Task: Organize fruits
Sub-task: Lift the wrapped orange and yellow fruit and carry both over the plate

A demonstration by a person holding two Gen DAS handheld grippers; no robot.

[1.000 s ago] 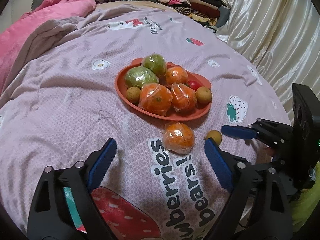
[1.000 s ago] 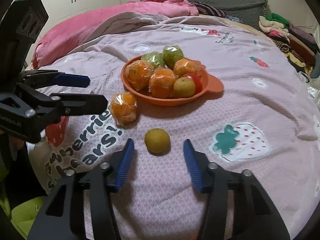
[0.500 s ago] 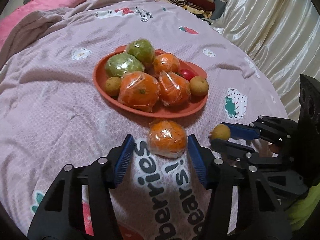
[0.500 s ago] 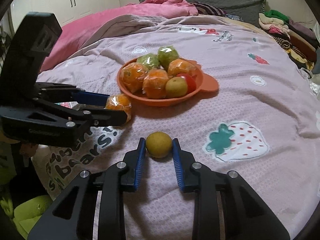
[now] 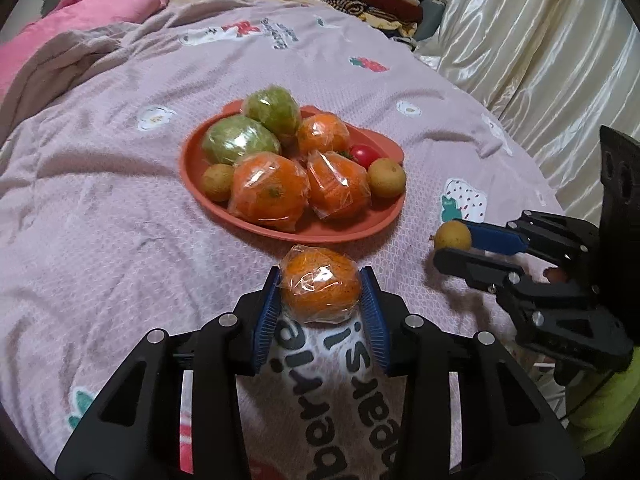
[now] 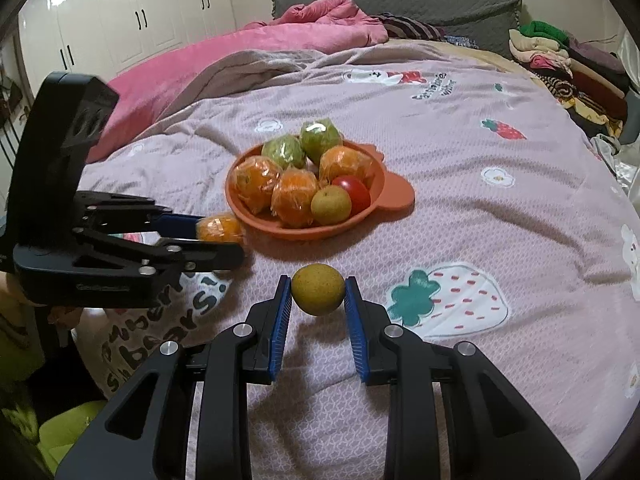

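Observation:
My left gripper (image 5: 320,292) is shut on a plastic-wrapped orange (image 5: 320,286), held just above the bedspread in front of the orange plate (image 5: 192,164). My right gripper (image 6: 317,298) is shut on a small yellow-brown round fruit (image 6: 318,288), lifted a little off the bedspread. The plate (image 6: 394,196) holds several wrapped oranges, two wrapped green fruits, a red tomato (image 6: 354,192) and small yellow-brown fruits. The right gripper (image 5: 450,246) with its fruit (image 5: 452,236) shows at the right of the left wrist view. The left gripper with its orange (image 6: 220,228) shows at the left of the right wrist view.
Everything sits on a pink strawberry-print bedspread (image 6: 480,220) on a bed. A pink quilt (image 6: 248,48) lies bunched at the far left. Folded clothes (image 6: 560,64) are stacked at the far right. A shiny cream curtain (image 5: 540,48) hangs by the right edge.
Both grippers closed: the left one on the wrapped orange, the right one on the small yellow-brown fruit. Both fruits have come up slightly off the bedspread.

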